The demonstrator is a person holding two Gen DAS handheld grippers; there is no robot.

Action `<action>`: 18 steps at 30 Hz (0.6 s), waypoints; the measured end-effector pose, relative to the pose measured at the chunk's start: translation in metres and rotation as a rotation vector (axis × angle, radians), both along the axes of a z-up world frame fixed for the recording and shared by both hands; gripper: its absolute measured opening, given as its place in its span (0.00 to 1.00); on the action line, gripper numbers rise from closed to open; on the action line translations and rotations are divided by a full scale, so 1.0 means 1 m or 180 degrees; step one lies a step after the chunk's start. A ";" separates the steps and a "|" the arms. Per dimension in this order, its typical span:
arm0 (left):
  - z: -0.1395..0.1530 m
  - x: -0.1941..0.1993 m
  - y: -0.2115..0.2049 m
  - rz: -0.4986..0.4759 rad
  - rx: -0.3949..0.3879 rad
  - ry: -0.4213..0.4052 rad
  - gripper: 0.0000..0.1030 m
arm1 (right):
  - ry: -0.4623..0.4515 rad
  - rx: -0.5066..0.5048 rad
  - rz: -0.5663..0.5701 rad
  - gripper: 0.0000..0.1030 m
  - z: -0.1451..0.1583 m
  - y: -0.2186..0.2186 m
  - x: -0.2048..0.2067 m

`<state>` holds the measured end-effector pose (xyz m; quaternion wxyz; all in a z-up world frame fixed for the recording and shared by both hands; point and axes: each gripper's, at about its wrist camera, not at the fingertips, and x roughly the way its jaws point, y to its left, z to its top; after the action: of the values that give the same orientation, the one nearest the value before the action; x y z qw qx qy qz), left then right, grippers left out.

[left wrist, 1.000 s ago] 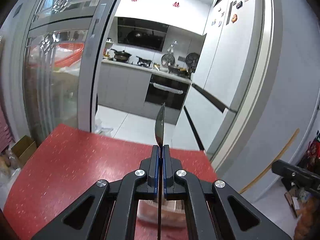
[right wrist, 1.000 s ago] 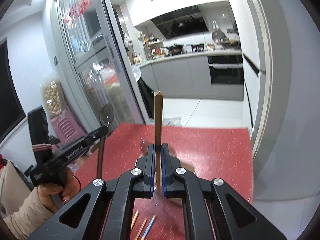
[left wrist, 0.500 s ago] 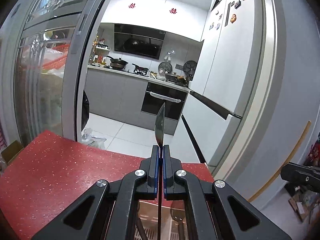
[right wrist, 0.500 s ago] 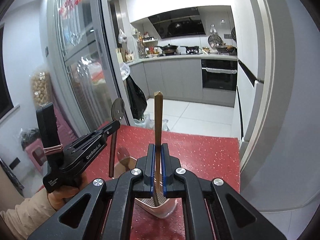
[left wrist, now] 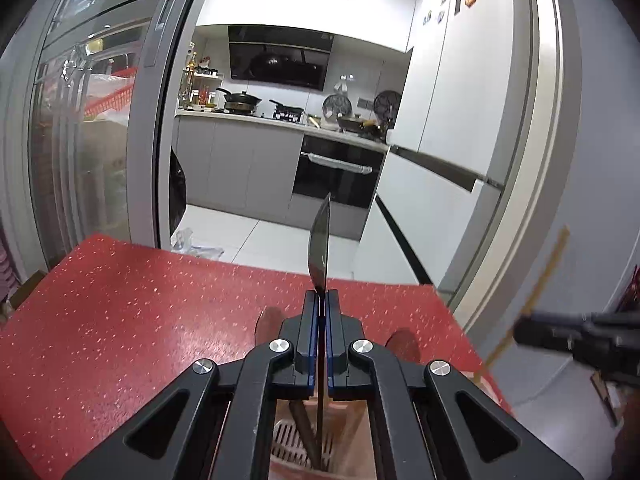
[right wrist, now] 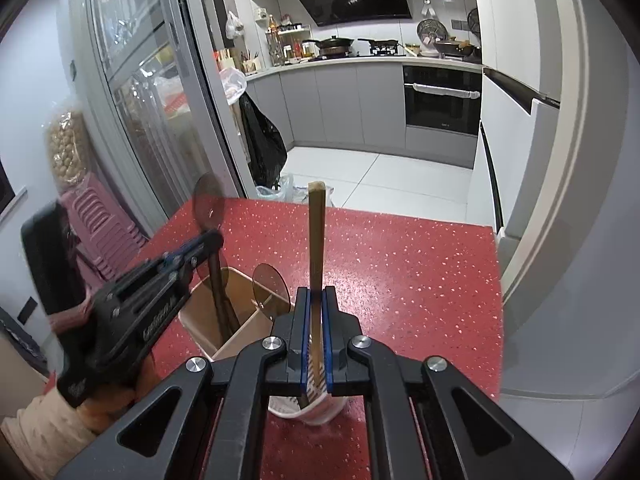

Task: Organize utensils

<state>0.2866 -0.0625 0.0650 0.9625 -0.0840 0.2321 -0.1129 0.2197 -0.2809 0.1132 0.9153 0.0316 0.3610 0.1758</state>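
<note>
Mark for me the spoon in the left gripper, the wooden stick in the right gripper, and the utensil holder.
spoon (left wrist: 319,246), left wrist view, on the bowl seen edge-on above the fingers.
wooden stick (right wrist: 316,240), right wrist view, on the shaft above the fingers.
utensil holder (right wrist: 236,338), right wrist view, on its beige near rim.

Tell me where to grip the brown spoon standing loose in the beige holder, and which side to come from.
Probably take the brown spoon by its round bowl, coming straight down from above, fingers on its two flat faces. It stands bowl-up, and the beige holder walls hide its handle.
</note>
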 end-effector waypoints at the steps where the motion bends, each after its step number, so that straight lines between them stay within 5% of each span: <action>1: -0.002 -0.001 0.000 0.0002 0.0032 0.0022 0.27 | -0.0004 0.0005 -0.0001 0.06 0.000 0.001 0.001; 18: -0.009 -0.005 -0.002 0.0048 0.0272 0.0297 0.27 | 0.0115 0.0213 -0.0019 0.07 -0.012 0.016 0.032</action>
<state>0.2821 -0.0648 0.0560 0.9541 -0.0497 0.2807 -0.0916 0.2515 -0.2650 0.1012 0.9076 0.0665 0.3713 0.1844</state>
